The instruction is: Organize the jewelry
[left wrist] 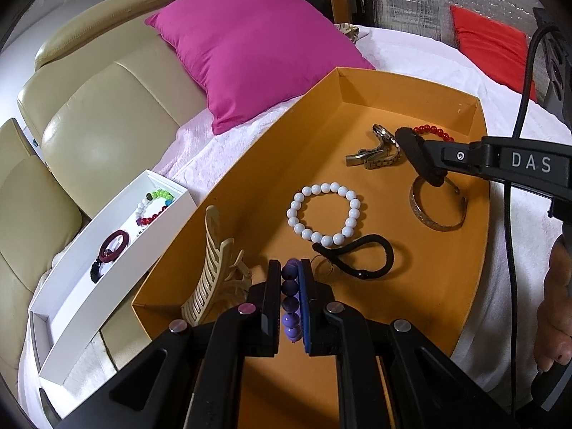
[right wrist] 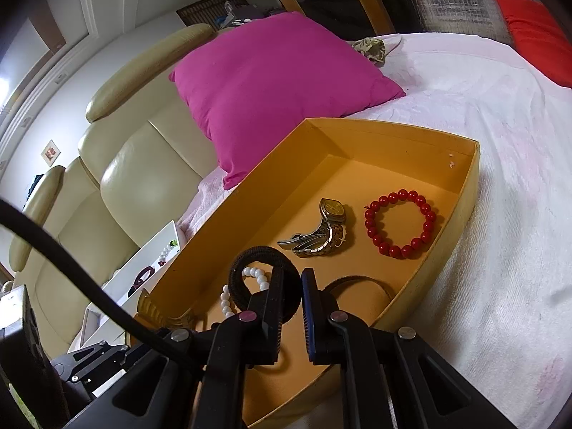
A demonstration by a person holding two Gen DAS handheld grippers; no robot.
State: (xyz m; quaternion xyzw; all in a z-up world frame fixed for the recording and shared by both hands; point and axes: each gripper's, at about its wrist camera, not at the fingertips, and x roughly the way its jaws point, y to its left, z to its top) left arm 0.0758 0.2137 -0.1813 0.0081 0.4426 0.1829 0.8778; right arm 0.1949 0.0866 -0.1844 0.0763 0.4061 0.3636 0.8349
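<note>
While the left gripper (left wrist: 290, 300) pinches a purple beaded bracelet (left wrist: 290, 296) above the orange cardboard tray (left wrist: 321, 82), the right gripper (right wrist: 293, 307) hovers with fingers spread; next likely carries it to the white box (left wrist: 171, 211).

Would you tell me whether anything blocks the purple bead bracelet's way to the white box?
The left gripper holds the purple bead bracelet; the cream hair claw and the orange tray's wall lie toward the white box.

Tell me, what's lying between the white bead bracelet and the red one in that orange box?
A metal watch lies between the white bracelet and the red bracelet. The left wrist view shows it best, though the right tongs cover part of the red one there.
</note>
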